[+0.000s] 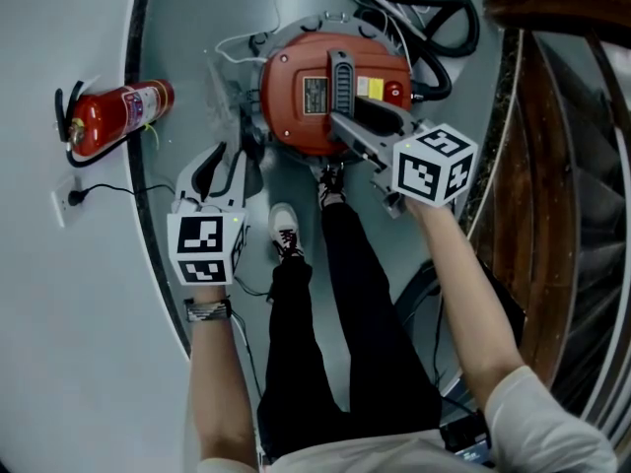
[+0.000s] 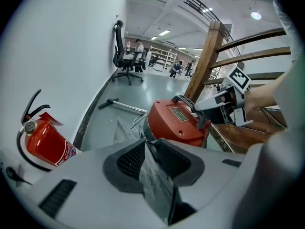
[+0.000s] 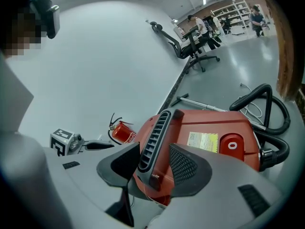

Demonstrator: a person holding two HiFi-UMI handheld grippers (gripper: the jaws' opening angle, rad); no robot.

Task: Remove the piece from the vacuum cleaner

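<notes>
The red canister vacuum cleaner [image 1: 296, 97] lies on the grey floor with its grey carry handle [image 1: 340, 72] on top. My right gripper [image 1: 347, 131] reaches over it. In the right gripper view the handle [image 3: 155, 132] runs between the jaws of the right gripper [image 3: 155, 163]; the pads stand off it on both sides. My left gripper [image 1: 232, 156] hangs at the vacuum's left side. In the left gripper view a thin, crinkled, translucent sheet [image 2: 155, 178] stands between the spread pads of the left gripper [image 2: 155, 159], with the vacuum [image 2: 176, 120] beyond.
A red fire extinguisher [image 1: 118, 111] lies by the wall at the left. The black hose [image 1: 434, 18] coils behind the vacuum, and a metal wand [image 2: 124, 106] lies further off. A wooden stair rail [image 1: 552, 166] stands at the right. My shoes [image 1: 286, 230] are just before the vacuum.
</notes>
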